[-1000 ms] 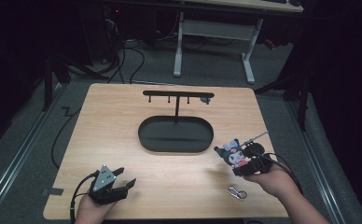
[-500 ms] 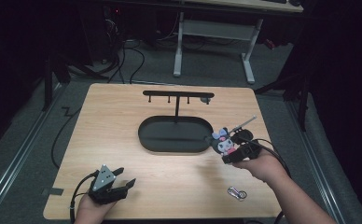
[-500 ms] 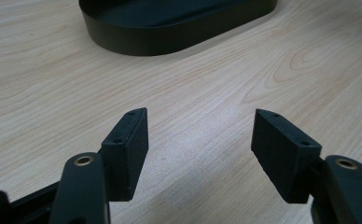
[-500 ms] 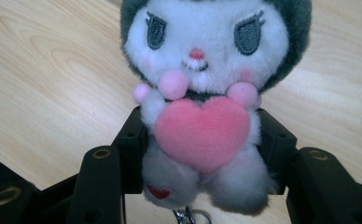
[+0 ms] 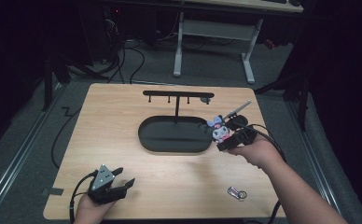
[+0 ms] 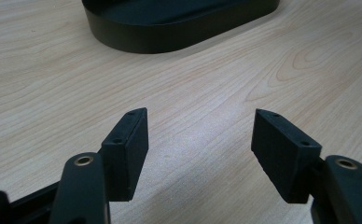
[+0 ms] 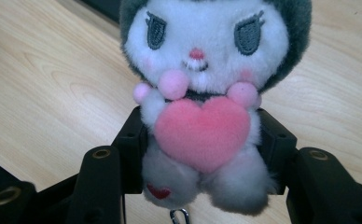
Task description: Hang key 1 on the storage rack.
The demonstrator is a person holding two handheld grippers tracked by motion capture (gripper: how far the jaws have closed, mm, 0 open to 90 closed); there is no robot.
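Note:
A small plush toy [image 7: 202, 93] with a white face, grey hood and pink heart sits between the jaws of my right gripper [image 7: 202, 154], which is shut on its body. In the high view that plush toy [image 5: 221, 131] and right gripper [image 5: 229, 137] hang above the right end of the black oval base [image 5: 170, 140] of a hook stand [image 5: 178, 95]. My left gripper [image 5: 121, 183] rests low at the table's front left, open, nothing between its fingers [image 6: 128, 149]. The black base [image 6: 179, 28] lies ahead of it.
A small metal key ring [image 5: 237, 192] lies on the wooden table [image 5: 100, 121] near the front right. The stand's crossbar carries several small hooks. A cable trails off the table's left edge. Dark floor and a desk frame lie beyond.
My right gripper has risen and moved left with the plush toy, from the table's right side to the right end of the black base. The left gripper stayed put.

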